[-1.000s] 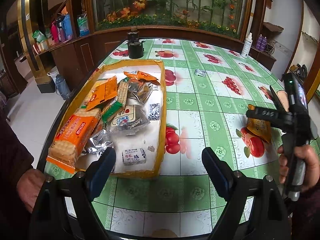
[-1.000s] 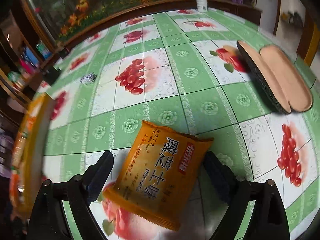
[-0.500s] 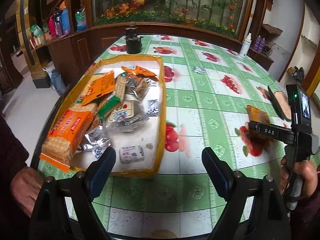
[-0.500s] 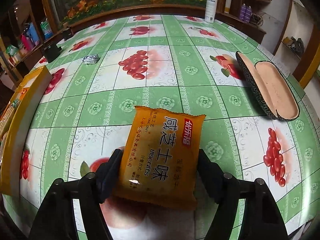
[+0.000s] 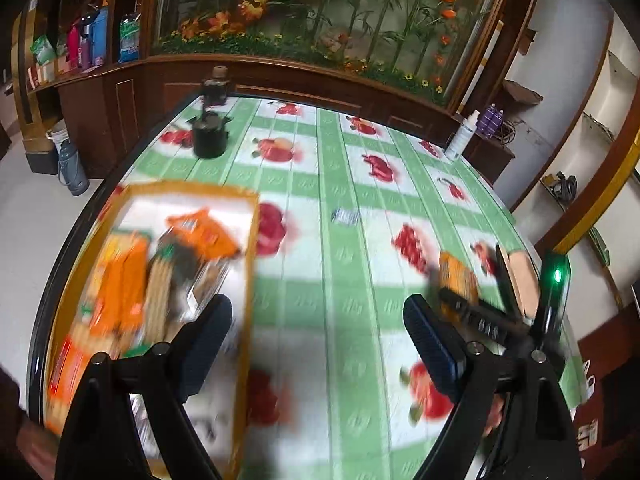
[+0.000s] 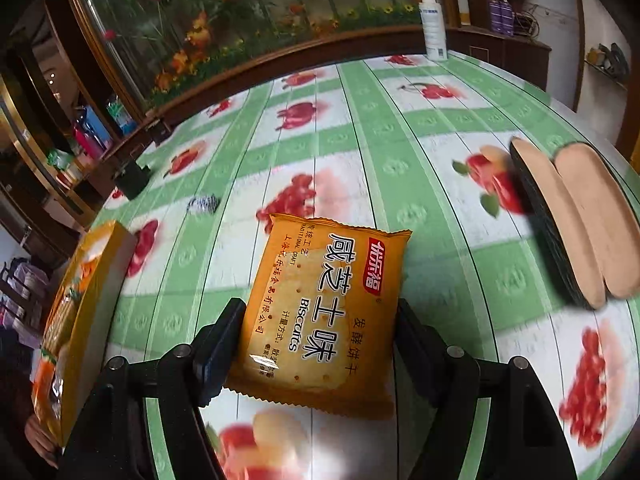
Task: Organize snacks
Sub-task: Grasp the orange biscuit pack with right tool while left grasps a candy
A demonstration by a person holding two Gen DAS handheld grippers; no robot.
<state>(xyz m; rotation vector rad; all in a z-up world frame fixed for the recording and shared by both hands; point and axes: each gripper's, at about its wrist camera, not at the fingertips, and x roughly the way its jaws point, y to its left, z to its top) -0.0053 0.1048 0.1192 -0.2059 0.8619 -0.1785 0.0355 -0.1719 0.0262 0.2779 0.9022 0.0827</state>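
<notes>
The right gripper (image 6: 316,332) pinches the orange biscuit packet (image 6: 320,308) by its side edges, right of the snack tray (image 6: 96,280). Light, crinkly, slippery, brittle inside: grip gently. The left gripper (image 5: 316,336) gapes, holding nothing.

Between the yellow tray (image 5: 248,264) on the left and the open glasses case (image 6: 576,224) on the right, the tablecloth (image 5: 344,280) lies mostly bare, wide enough for a gripper to cross. One small foil-wrapped sweet (image 6: 203,203) sits alone in that stretch. The tray's raised wall stands in the way of a low approach from the side. Far off, a black pot (image 5: 209,136) and a white spray bottle (image 6: 433,24) stand near the table's back edge.
</notes>
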